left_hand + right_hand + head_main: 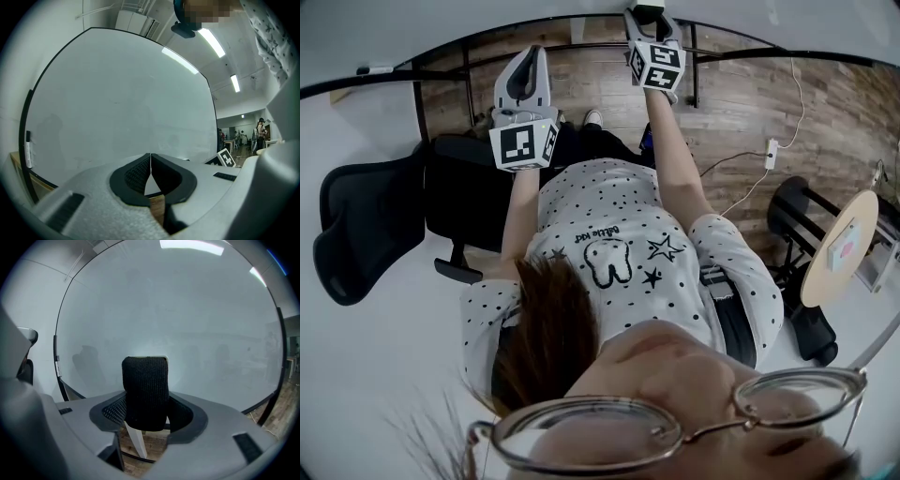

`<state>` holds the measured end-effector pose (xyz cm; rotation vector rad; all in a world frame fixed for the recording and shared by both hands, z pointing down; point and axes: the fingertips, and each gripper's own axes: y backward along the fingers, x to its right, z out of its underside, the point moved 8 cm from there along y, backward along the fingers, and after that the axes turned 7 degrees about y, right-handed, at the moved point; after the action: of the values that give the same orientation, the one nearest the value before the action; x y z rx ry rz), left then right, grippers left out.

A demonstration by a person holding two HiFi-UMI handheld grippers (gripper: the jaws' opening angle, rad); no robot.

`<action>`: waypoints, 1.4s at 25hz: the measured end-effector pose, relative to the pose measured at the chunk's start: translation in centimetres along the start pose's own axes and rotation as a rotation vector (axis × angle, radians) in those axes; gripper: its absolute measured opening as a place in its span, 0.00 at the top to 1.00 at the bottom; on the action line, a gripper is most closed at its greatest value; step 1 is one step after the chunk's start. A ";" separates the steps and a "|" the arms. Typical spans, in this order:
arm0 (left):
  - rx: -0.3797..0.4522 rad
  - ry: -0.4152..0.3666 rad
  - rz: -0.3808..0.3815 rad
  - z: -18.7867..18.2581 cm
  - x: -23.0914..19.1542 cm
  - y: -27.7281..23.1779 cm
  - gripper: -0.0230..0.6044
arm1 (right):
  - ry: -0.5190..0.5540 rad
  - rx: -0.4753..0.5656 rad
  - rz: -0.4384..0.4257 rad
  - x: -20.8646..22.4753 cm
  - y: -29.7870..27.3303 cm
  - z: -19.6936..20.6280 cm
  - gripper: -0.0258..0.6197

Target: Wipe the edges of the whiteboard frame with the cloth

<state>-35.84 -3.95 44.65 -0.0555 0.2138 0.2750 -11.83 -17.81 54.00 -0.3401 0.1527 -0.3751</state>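
Right gripper clamps a black knitted cloth between its 2 jaws, the cloth standing up in front of the whiteboard. Whether it touches the board face is unclear. Left gripper has its jaws pressed together on nothing. The dark frame runs well to the left of the cloth, so wiping seems not yet begun. The next move calls for carrying the cloth to that edge and sliding along it under light pressure.

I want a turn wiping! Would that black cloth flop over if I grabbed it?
Probably soft: the black cloth looks knitted. It stands upright in the right gripper, so it seems bunched thick and may barely flop. Likely light and not slippery.
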 end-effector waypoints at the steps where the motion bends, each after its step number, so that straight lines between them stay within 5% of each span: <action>1: 0.002 0.000 0.001 -0.1 -0.2 0.1 0.93 | -0.005 -0.001 0.006 0.0 0.0 0.0 0.59; 35: 0.015 0.026 0.019 -1.8 -13.6 3.9 0.93 | -0.002 0.005 0.014 -13.0 -3.6 -1.2 0.59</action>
<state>-50.06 -3.93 45.72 -0.0418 0.2421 0.2912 -25.23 -16.31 55.18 -0.3339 0.1524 -0.3617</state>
